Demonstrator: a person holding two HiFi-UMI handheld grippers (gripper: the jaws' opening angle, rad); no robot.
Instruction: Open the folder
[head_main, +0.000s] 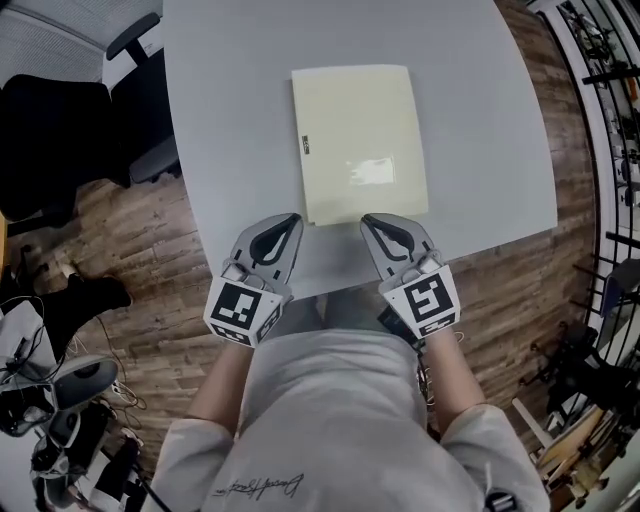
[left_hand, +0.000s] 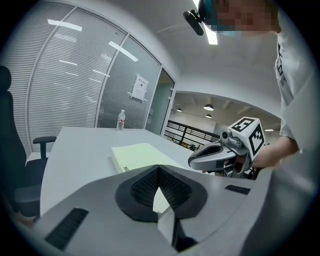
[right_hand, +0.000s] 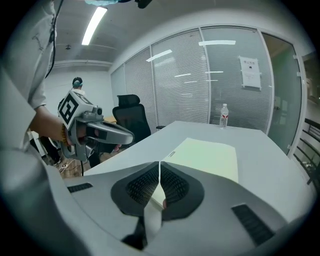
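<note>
Head view: the folder (head_main: 360, 140), pale yellow-green and closed, lies flat on the grey table (head_main: 225, 110), towards the edge nearest you. A small dark label (head_main: 305, 147) sits on its left long side.

Your left gripper (head_main: 293, 220) points at the folder's near left corner. Your right gripper (head_main: 370, 221) points at the folder's near short edge, towards its middle. Both tips lie just at that edge, and whether either one touches the folder cannot be told. The two grippers are apart from each other, and each carries its marker cube at the end nearest your body.

Left gripper view: your jaws are pressed together at the tips with nothing pinched between them. The folder shows beyond them on the table.

Right gripper view: these jaws are likewise pressed together and hold nothing, and the folder lies ahead of them and to their right.

Surroundings: a water bottle (right_hand: 224, 116) stands upright at the far end of the table, well apart from the folder. A black office chair (right_hand: 131, 117) stands beside the table in front of a glass partition with blinds (right_hand: 200, 80). The floor (head_main: 150, 270) around the table is wooden.
</note>
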